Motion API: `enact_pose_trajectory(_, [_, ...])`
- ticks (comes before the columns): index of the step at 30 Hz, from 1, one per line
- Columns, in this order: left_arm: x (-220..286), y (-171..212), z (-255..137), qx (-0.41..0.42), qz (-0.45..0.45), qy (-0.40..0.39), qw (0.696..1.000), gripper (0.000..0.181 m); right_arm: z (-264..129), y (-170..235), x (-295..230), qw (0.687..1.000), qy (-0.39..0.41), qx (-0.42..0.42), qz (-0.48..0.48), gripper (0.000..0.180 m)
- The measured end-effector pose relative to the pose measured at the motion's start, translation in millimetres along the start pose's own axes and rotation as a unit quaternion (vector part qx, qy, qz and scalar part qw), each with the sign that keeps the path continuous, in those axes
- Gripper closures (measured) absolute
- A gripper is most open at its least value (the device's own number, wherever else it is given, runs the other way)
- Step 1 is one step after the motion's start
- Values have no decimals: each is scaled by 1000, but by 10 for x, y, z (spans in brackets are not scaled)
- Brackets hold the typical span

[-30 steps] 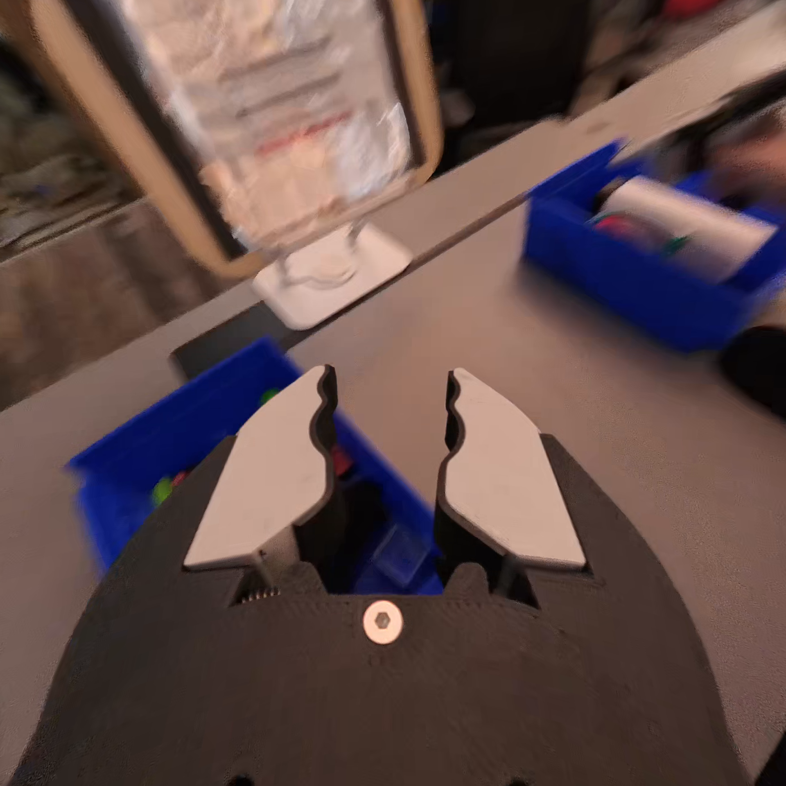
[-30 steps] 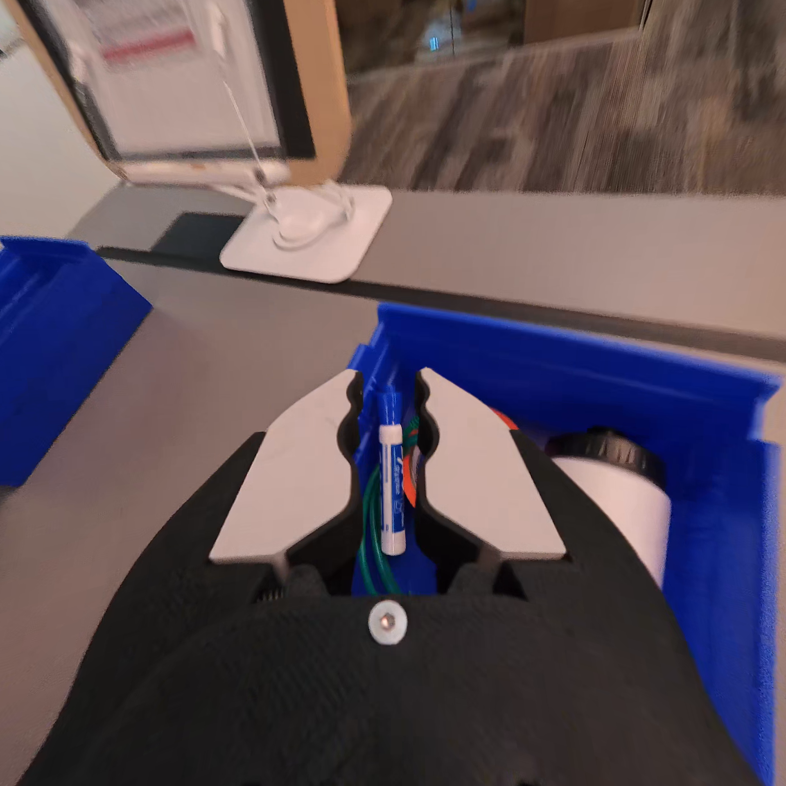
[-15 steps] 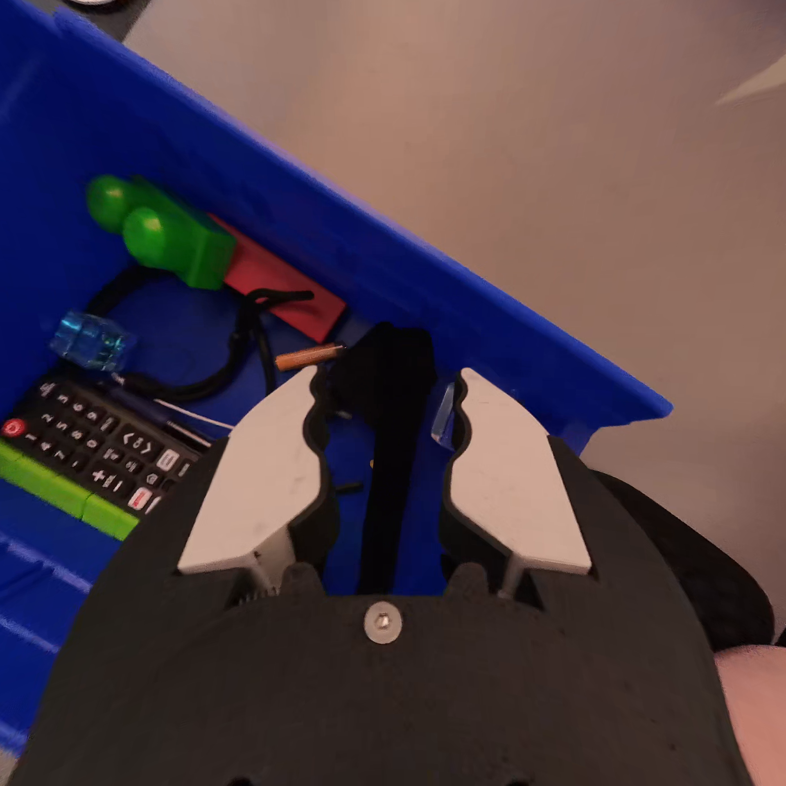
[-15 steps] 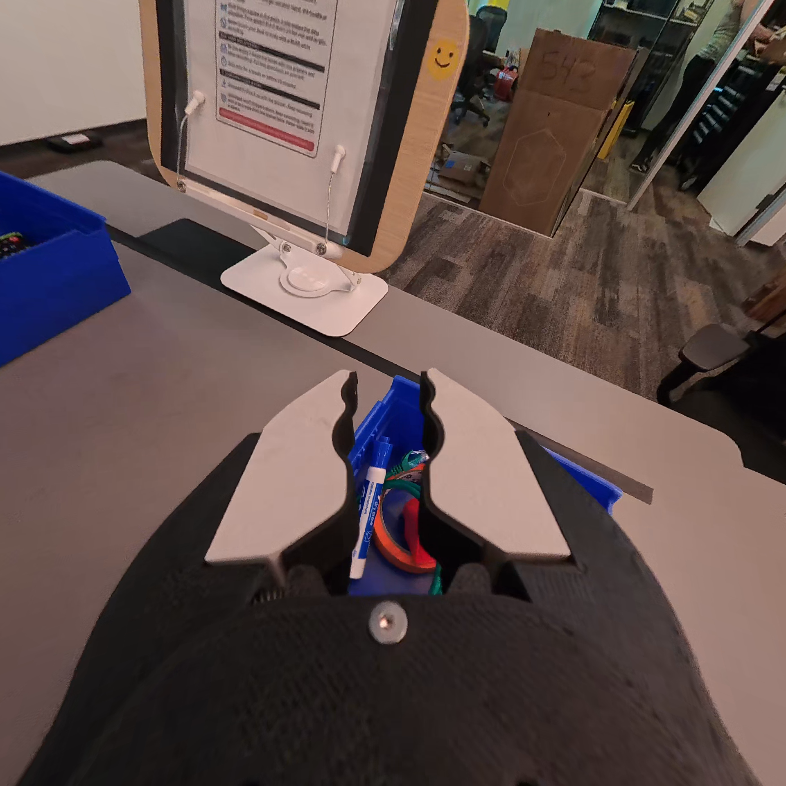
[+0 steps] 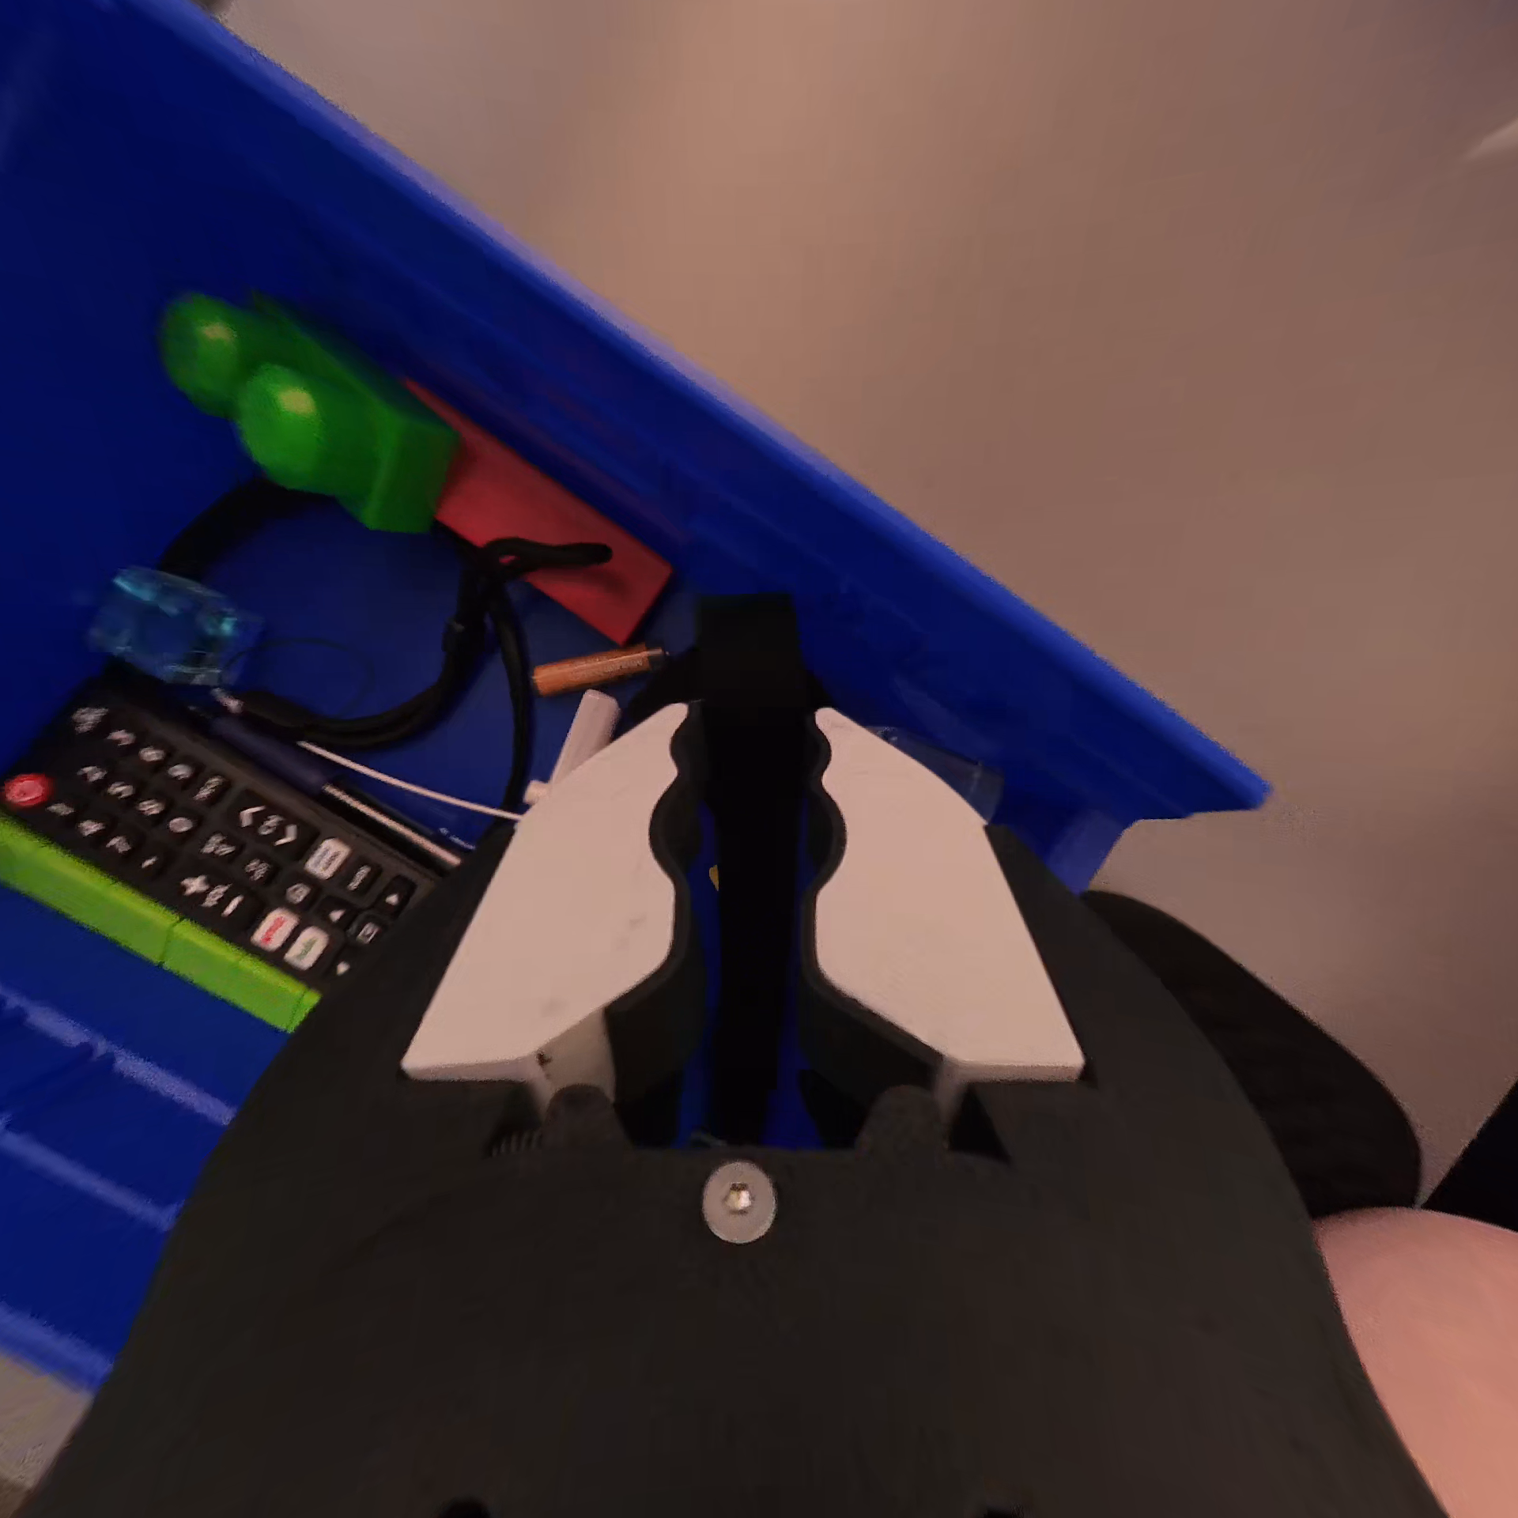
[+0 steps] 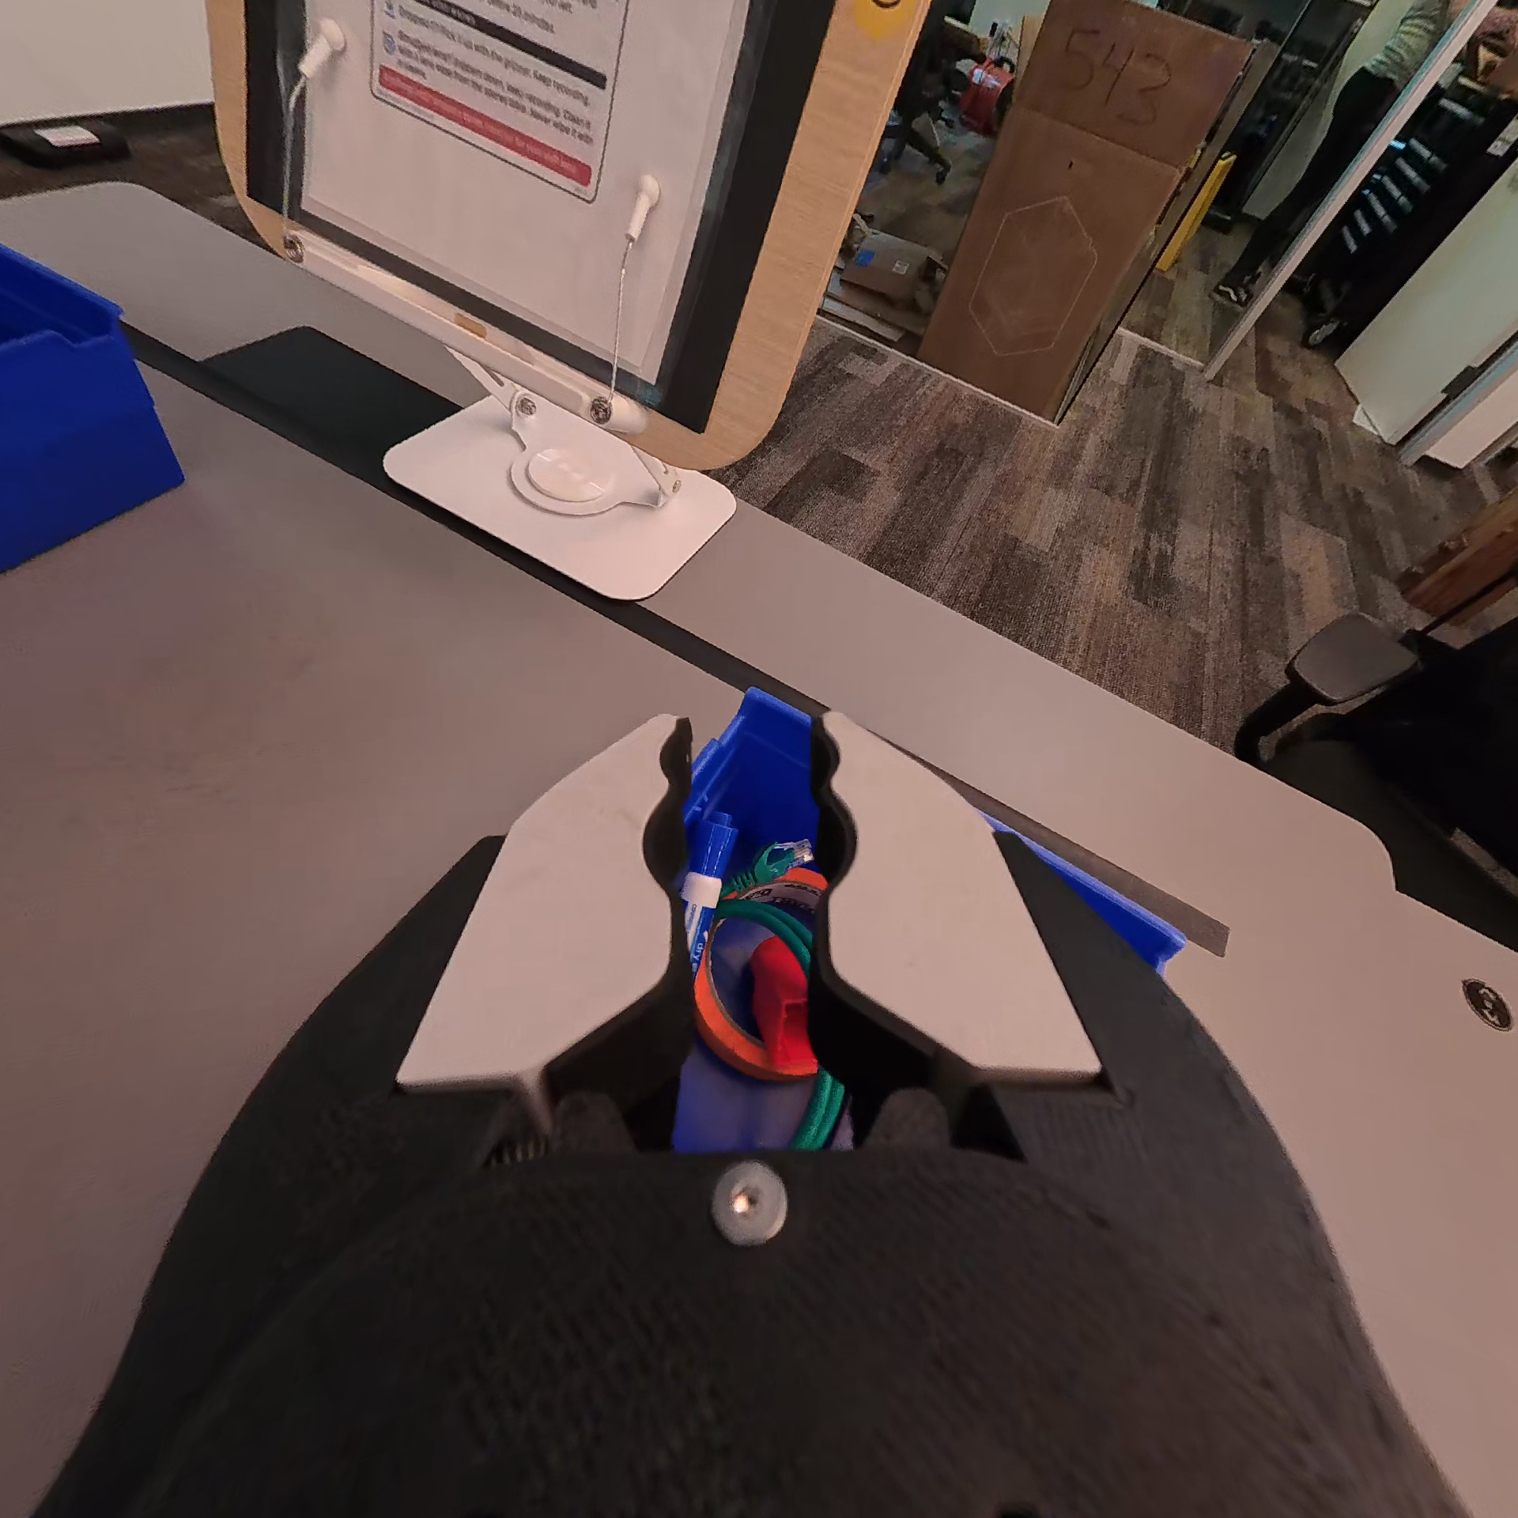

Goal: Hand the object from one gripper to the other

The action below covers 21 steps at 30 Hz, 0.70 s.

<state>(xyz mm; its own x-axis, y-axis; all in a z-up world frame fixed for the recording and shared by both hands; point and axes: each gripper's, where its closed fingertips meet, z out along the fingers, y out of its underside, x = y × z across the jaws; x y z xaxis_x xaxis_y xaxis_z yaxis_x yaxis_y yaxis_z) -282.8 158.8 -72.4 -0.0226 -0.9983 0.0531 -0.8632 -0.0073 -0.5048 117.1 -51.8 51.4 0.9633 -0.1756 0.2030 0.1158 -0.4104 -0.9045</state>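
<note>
I see my left gripper point(image 5: 749, 739) pointing down into the blue plastic bin point(image 5: 821, 591) near its right wall, its jaws narrowed around a long black flat strap-like object point(image 5: 749, 903) that runs between the fingers and sticks out past the tips toward the wall; the pads look to be touching it, though blur keeps me from being sure of the grip. Left of the fingers lies a black remote control with a green edge point(image 5: 205, 846), then a coiled black cord point(image 5: 460, 657), a small brass-coloured cylinder point(image 5: 595, 667), a clear blue plastic piece point(image 5: 168, 624), and farther in a red flat block point(image 5: 542, 534) under a green knobbed block point(image 5: 328, 419).

My right gripper point(image 6: 749, 739) hangs half open and empty above a second blue bin point(image 6: 764, 756) at the grey bench's point(image 6: 246, 698) far edge, over a blue-capped white marker point(image 6: 702, 887), an orange tape roll point(image 6: 723, 1018) and a green cable point(image 6: 821, 1101). Beyond stands a wood-framed sign on a white base point(image 6: 558, 501)
</note>
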Motion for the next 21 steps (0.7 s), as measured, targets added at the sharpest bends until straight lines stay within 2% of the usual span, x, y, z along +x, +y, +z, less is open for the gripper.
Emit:
enact_pose_trajectory(7, [213, -603, -865, 197, 47, -63, 977, 159, -33, -146, -130, 999, -14, 32, -14, 152])
enact_pose_trajectory(9, [442, -794, -1087, 252, 83, -58, 963, 159, -46, -265, -297, 997, -42, 59, -18, 152])
enact_pose_trajectory(11, [723, -987, -1275, 304, 122, -46, 944, 159, -79, -433, -618, 989, -106, 100, -17, 152])
enact_pose_trajectory(13, [1045, -1142, -1389, 337, 158, -19, 928, 159, -175, -633, -1088, 967, -207, 151, -9, 151])
enact_pose_trajectory(17, [1507, -1424, -1499, 385, 193, -1, 902, 159, -609, -948, -2131, 867, -435, 240, 17, 140])
enact_pose_trajectory(19, [1659, -1559, -1552, 412, 175, 14, 894, 159, -757, -969, -2505, 834, -488, 259, 4, 135])
enact_pose_trajectory(20, [1704, -1624, -1583, 428, 155, 23, 890, 160, -780, -957, -2650, 828, -495, 264, -8, 133])
enact_pose_trajectory(21, [1724, -1683, -1606, 442, 133, 29, 887, 160, -732, -945, -2748, 839, -476, 264, -19, 133])
